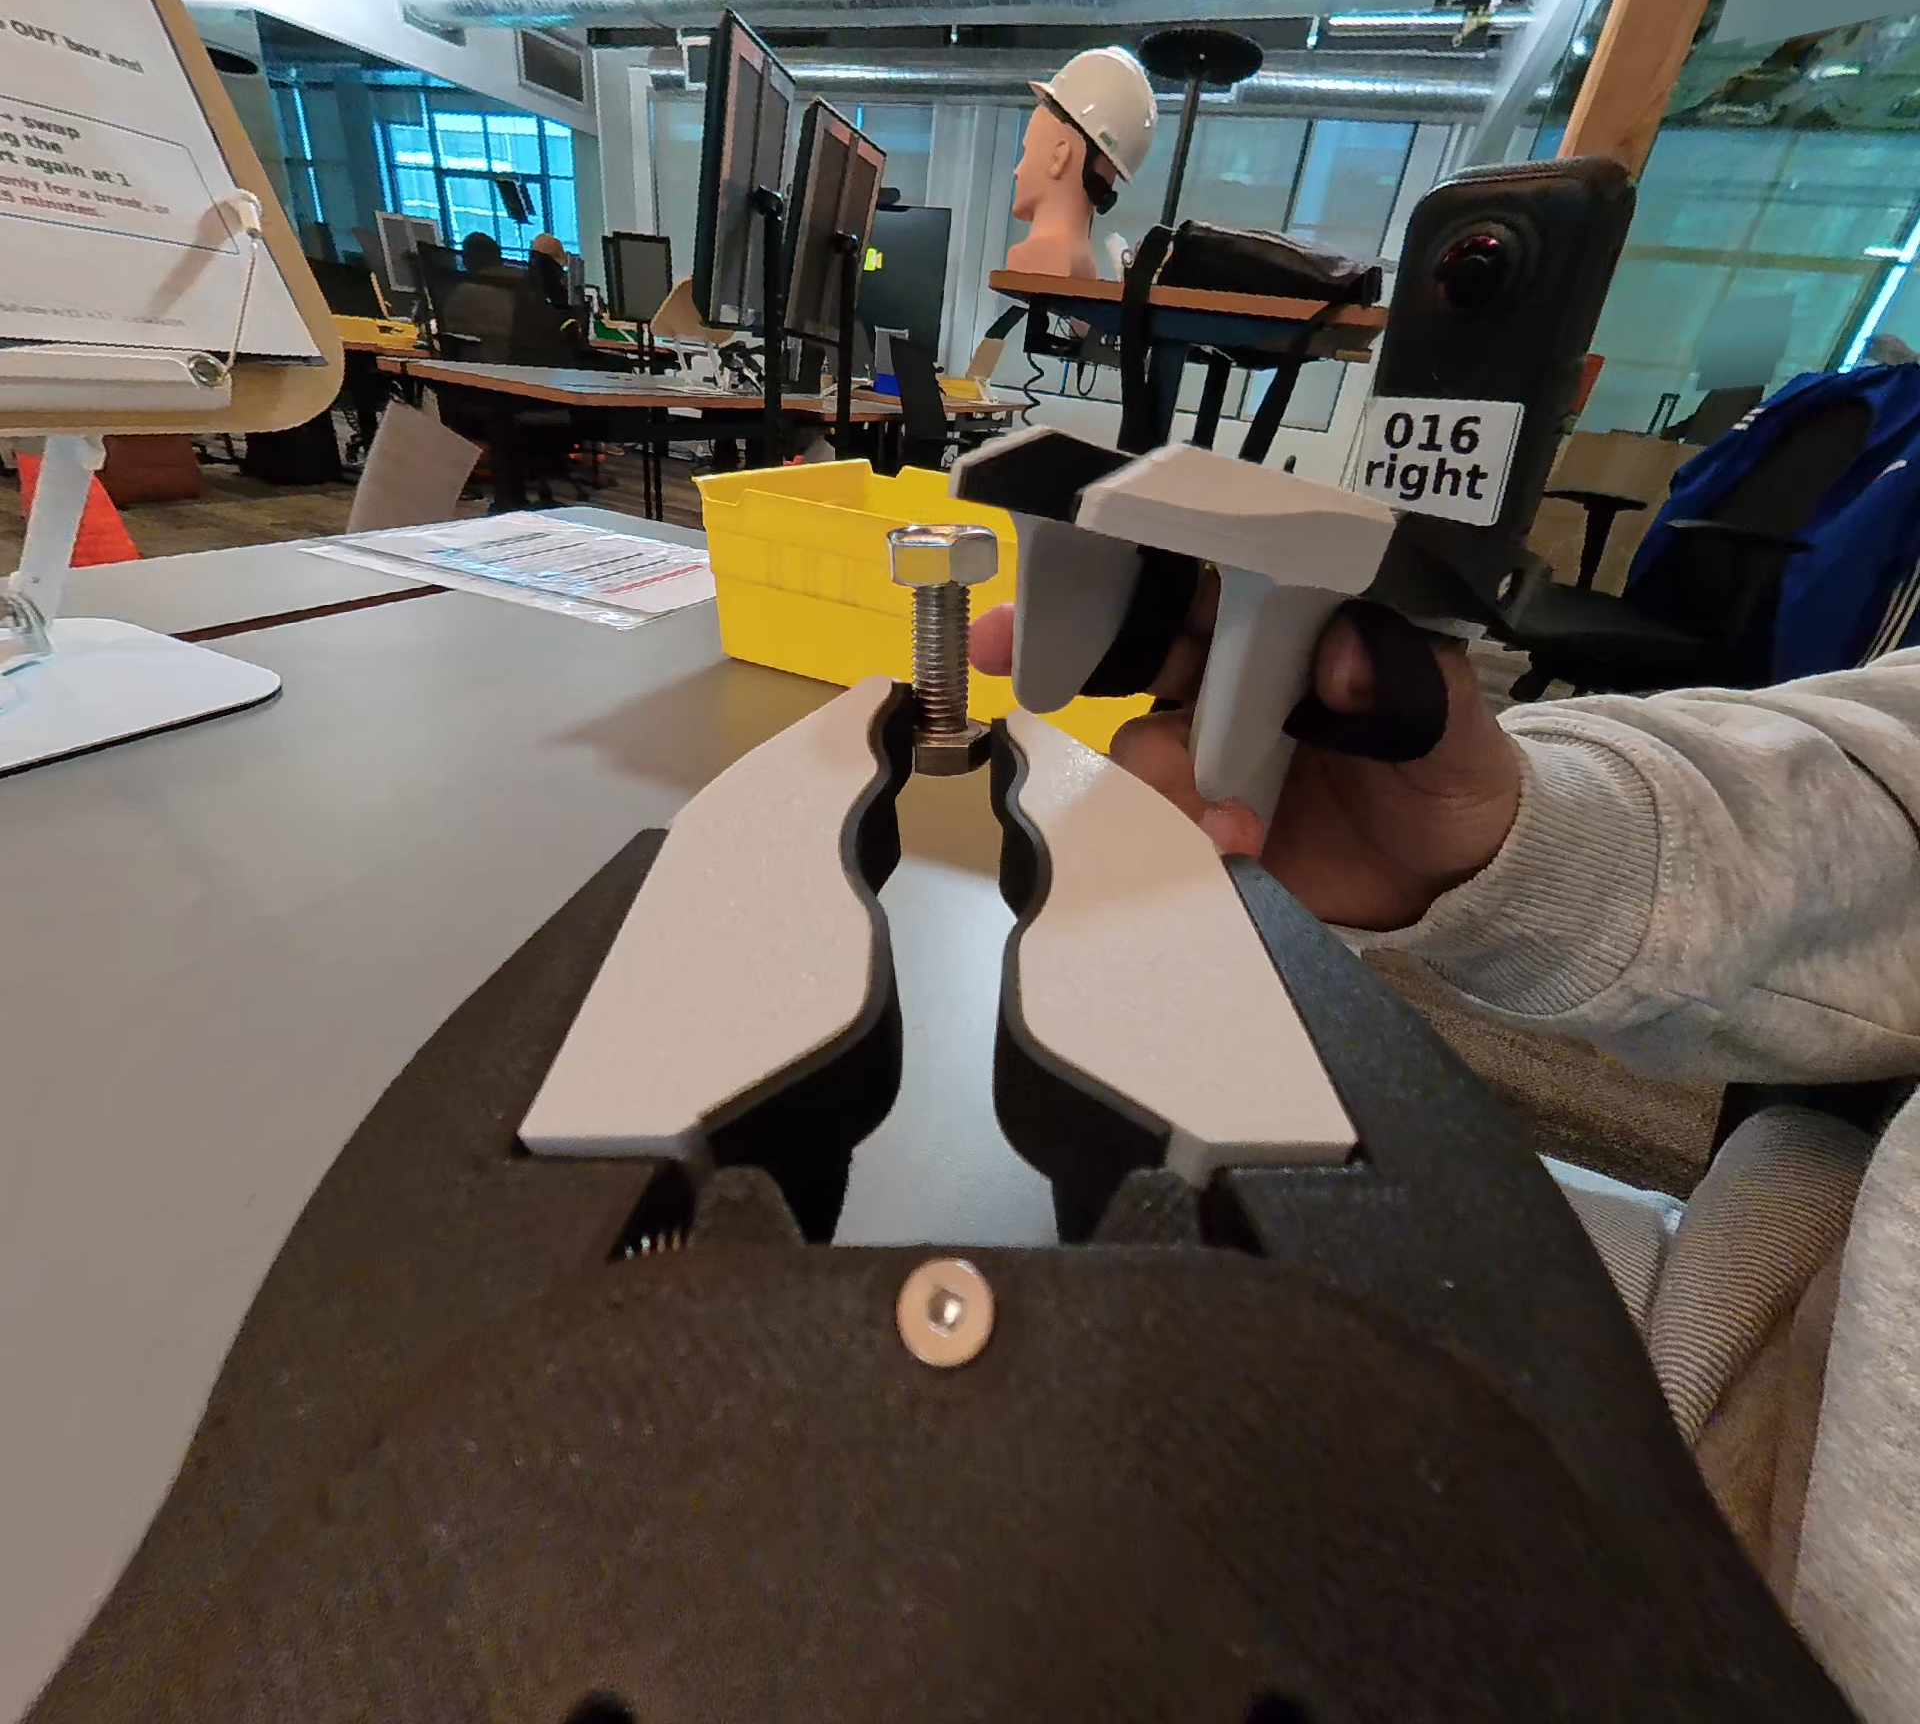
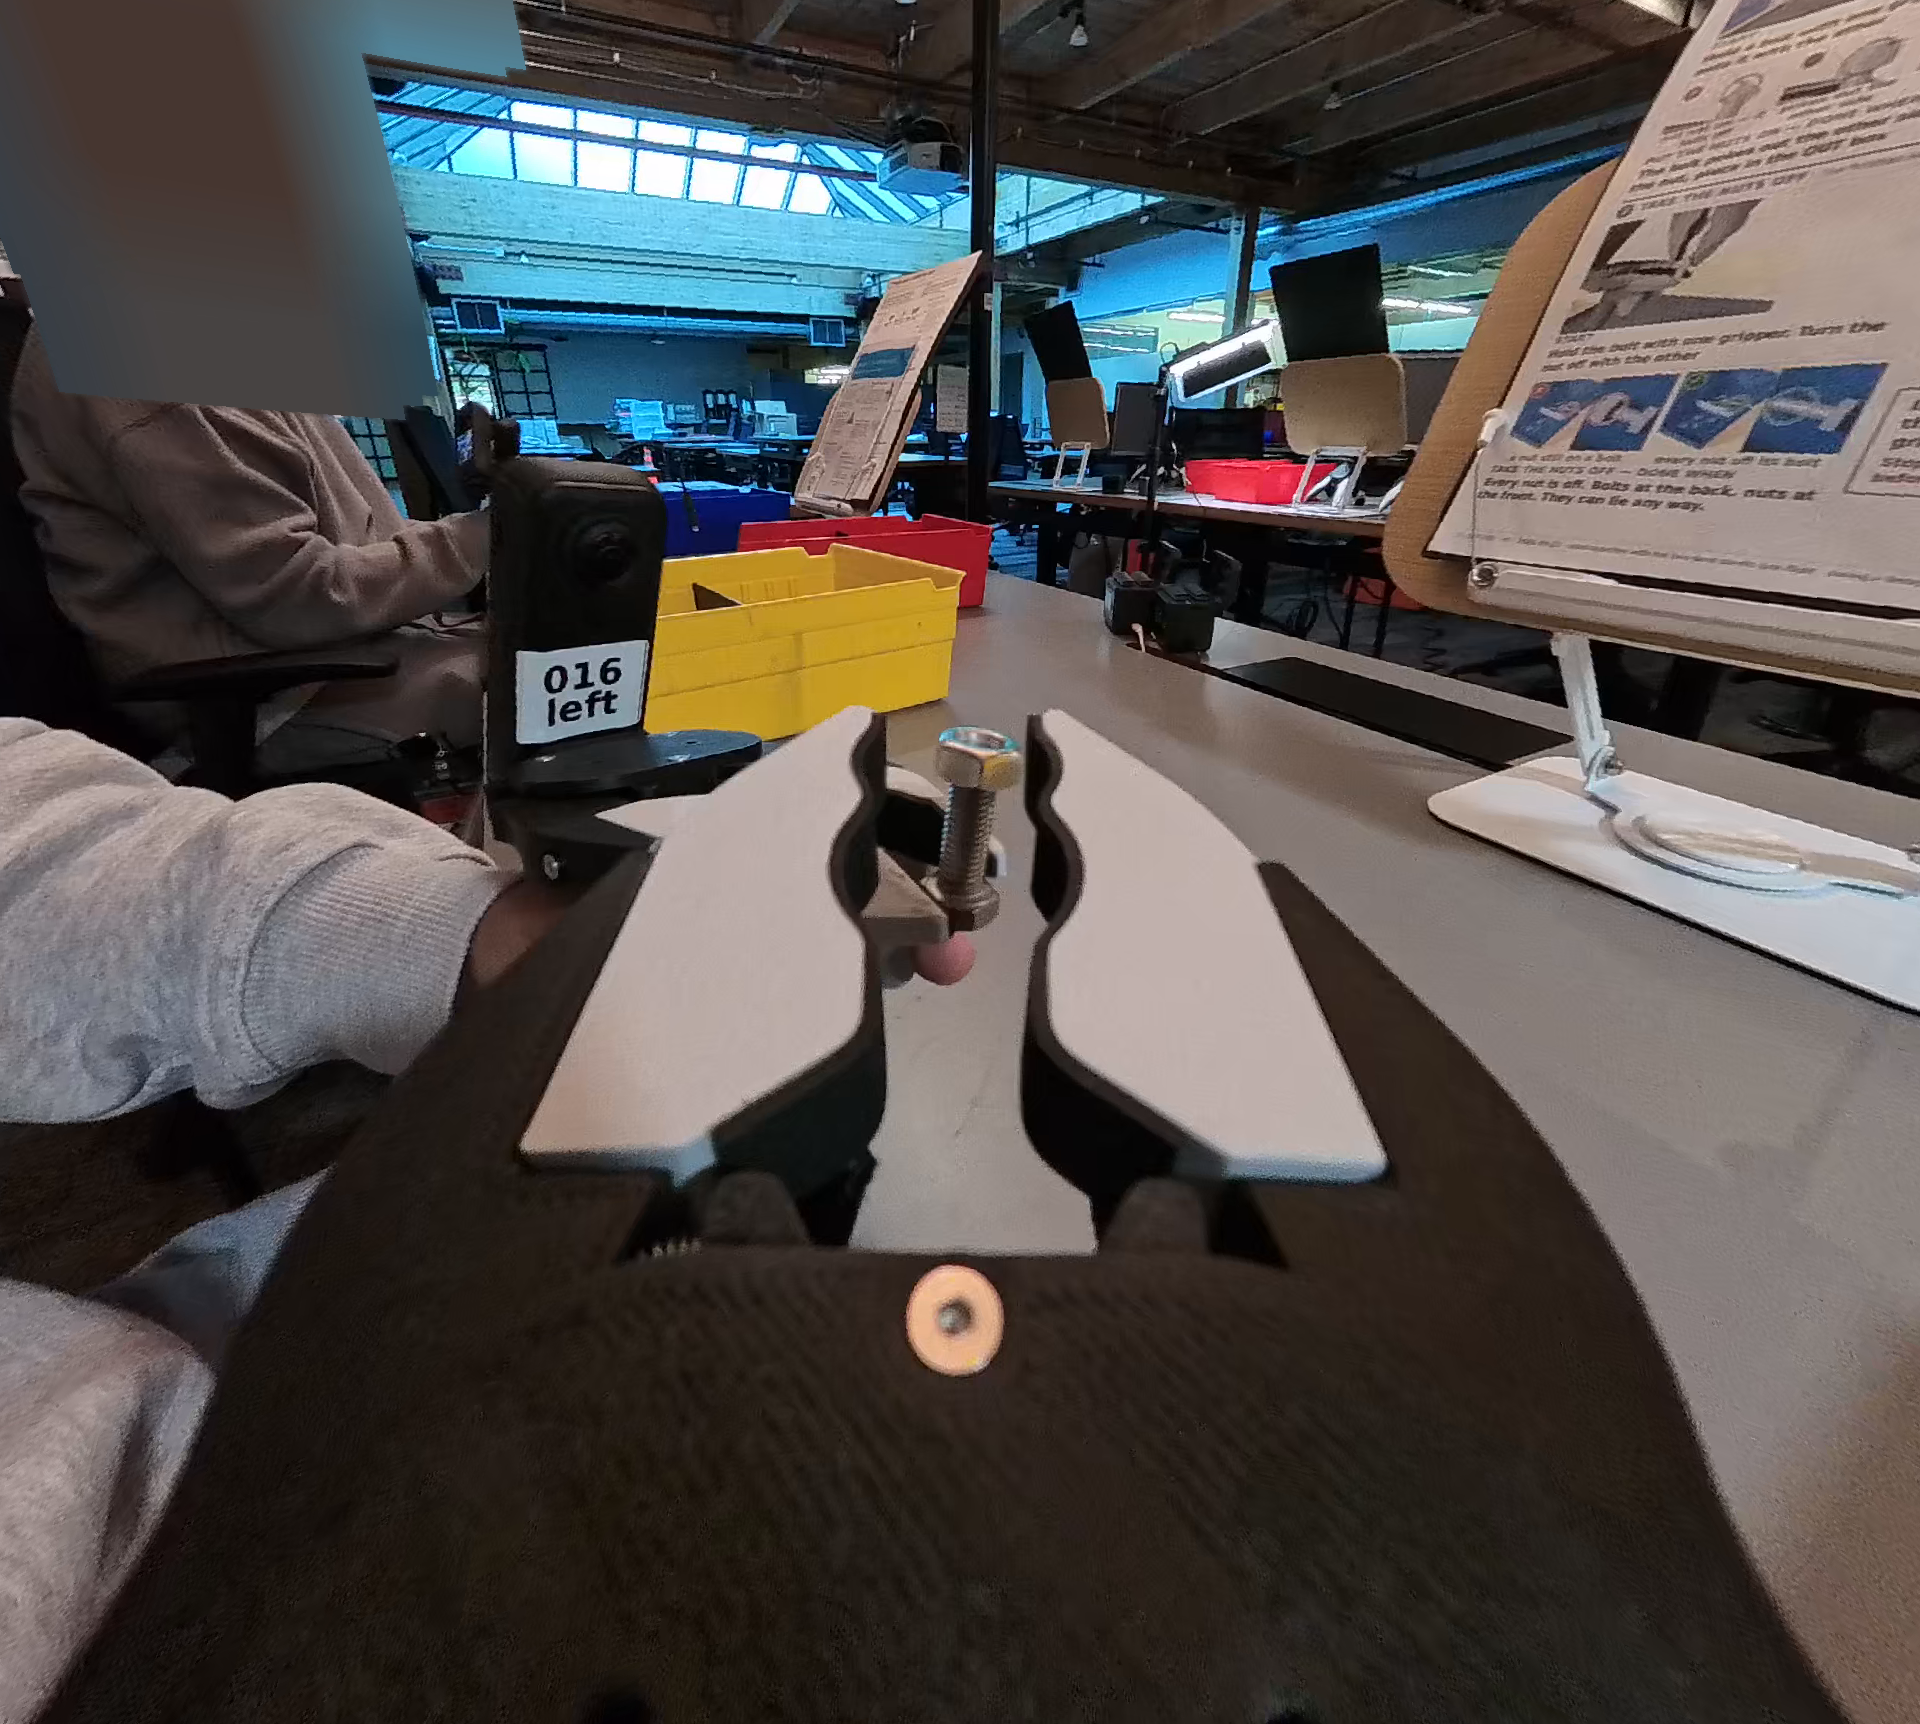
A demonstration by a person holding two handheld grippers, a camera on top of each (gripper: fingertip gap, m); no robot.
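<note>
A steel bolt (image 1: 940,625) stands upright above the grey table (image 1: 312,895), hex head on top and a nut (image 1: 940,752) near its lower end. My left gripper (image 1: 943,727) is shut on the nut and holds the bolt up. My right gripper (image 2: 956,729) is open, its two tips on either side of the bolt head (image 2: 977,752), with a small gap on each side. In the left wrist view the right gripper (image 1: 1138,625) sits just right of the bolt, held by a hand in a grey sleeve (image 1: 1621,843).
A yellow bin (image 1: 800,552) stands on the table behind the bolt; it also shows in the right wrist view (image 2: 810,646), with a red bin (image 2: 904,536) behind it. A document stand (image 1: 125,220) with an instruction sheet is at the left. A laminated sheet (image 1: 520,562) lies flat. The grippers are tip to tip, or close to it.
</note>
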